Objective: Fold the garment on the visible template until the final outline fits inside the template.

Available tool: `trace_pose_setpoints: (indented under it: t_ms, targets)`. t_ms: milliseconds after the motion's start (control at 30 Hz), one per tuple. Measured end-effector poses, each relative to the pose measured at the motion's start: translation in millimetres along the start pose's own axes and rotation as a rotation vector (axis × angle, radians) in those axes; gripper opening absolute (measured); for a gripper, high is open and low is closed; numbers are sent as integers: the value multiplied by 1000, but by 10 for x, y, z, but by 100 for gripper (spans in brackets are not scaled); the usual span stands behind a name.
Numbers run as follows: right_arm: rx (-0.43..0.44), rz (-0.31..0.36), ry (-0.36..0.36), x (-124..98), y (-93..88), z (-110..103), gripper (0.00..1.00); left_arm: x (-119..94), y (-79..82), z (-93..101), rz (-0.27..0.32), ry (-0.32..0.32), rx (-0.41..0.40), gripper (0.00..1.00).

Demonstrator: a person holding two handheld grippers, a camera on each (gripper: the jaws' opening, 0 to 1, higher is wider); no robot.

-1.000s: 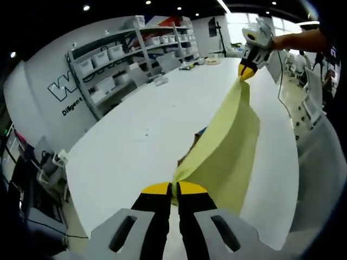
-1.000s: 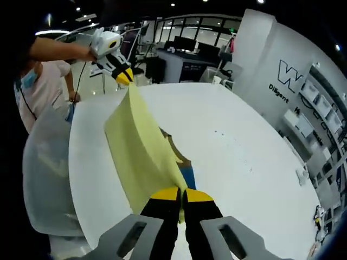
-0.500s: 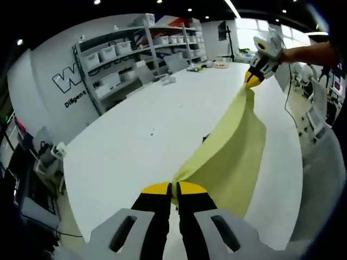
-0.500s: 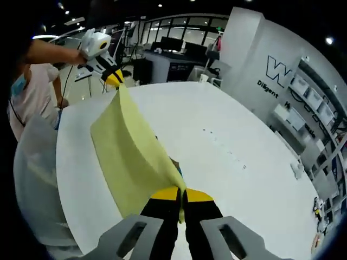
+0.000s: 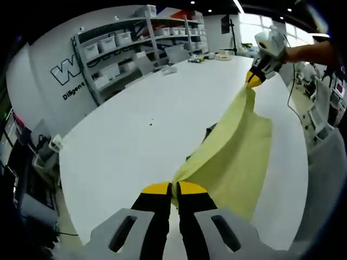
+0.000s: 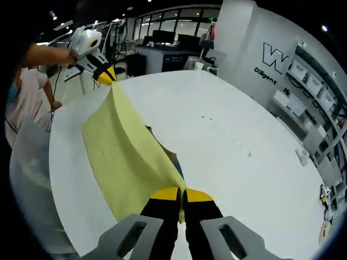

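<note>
Close in, the left tool (image 5: pixel 174 188) has its yellow-tipped jaws pressed together on one corner of the pale yellow garment (image 5: pixel 234 157), the cloth pinched right at the tips. From there the fabric rises as a taut ridge across the left gripper view to the right tool (image 5: pixel 254 78), which grips the far corner with its jaws closed on it, held by a person's hand (image 5: pixel 300 51). Below that ridge the rest of the garment hangs down in a broad sheet toward the white worktop (image 5: pixel 135 135).

Seen from the right gripper view, the right tool (image 6: pixel 181 193) is likewise clamped on the garment (image 6: pixel 122 157), and the left tool (image 6: pixel 104 75) holds the opposite corner up near the far edge of the worktop (image 6: pixel 233 162). Just beside the cloth's hanging edge a dark shape with a bit of blue (image 6: pixel 172 162) lies on the worktop, partly hidden; what it is cannot be told.

Beyond the worktop stand grey shelves with white bins (image 5: pixel 116 51) against a white wall with lettering (image 5: pixel 68 78).
</note>
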State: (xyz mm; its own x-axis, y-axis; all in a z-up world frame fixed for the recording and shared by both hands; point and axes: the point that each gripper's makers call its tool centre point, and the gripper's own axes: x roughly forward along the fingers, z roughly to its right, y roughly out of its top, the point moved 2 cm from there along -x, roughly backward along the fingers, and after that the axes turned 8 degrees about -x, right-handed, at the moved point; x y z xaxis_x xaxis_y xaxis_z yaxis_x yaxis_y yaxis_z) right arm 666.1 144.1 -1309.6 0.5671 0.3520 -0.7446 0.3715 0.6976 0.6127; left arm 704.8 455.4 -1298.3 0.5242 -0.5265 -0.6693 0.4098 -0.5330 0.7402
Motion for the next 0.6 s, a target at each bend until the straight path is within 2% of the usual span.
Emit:
trace_pose_setpoints:
  t_ms: [133, 300, 600]
  targets:
    - [50, -6, -2, 90, -42, 52, 0, 89, -52, -36, -16, 3, -19, 2]
    - [60, -20, 2, 183, -64, 82, 0, 163, -74, -64, -19, 10, -32, 2]
    - [76, -53, 12, 420, -129, 116, 0, 344, -210, -101, -54, 12, -55, 2]
